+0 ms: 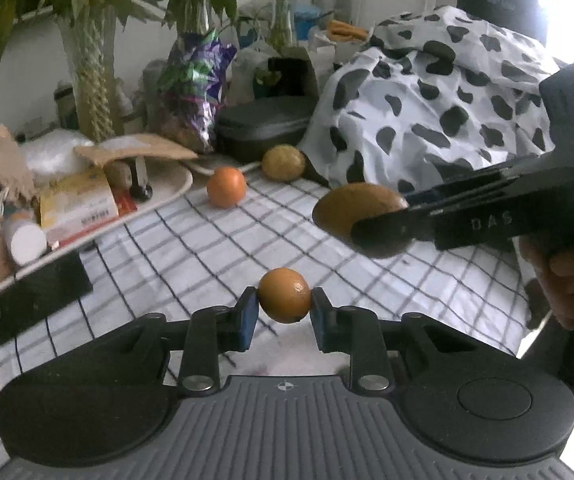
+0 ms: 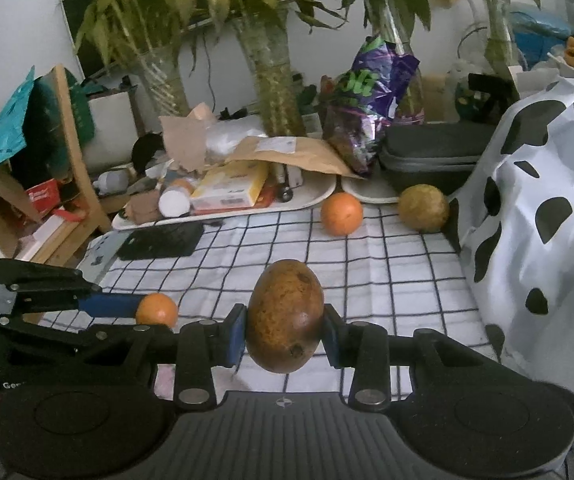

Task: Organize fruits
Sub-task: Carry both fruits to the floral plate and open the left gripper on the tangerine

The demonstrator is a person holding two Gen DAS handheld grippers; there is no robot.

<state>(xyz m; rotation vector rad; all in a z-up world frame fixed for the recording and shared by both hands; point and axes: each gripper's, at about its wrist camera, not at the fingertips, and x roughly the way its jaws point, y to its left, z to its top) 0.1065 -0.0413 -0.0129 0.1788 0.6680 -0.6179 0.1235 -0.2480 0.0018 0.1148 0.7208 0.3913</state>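
Two fruits are up off the checked cloth point(image 2: 367, 248) at once: my left gripper point(image 1: 284, 307) pinches a small orange point(image 1: 285, 295), my right gripper point(image 2: 284, 326) clamps a brown mango point(image 2: 285, 316). Both bite near the pad tips — either round skin could roll out and knock the loose orange point(image 2: 341, 213) or yellow fruit point(image 2: 423, 208) by the trays.

The counter is covered by a white cloth point(image 2: 387, 280) crossed with a dark grid, and beside it a white sheet point(image 2: 547, 184) is marked with black cow-like blotches. 2 orange fruits are seen, a small one point(image 1: 285, 295) between blue pads point(image 1: 249, 316) on black tongs point(image 1: 283, 312) and another point(image 2: 342, 213) further back, next to a dull yellow-green fruit point(image 2: 423, 208). A mottled brown fruit point(image 2: 285, 316) is framed by the blue pads of the other black tongs point(image 2: 285, 330), while a purple-and-green foil bag point(image 2: 375, 92) and a yellow box point(image 2: 229, 184) are seen behind.
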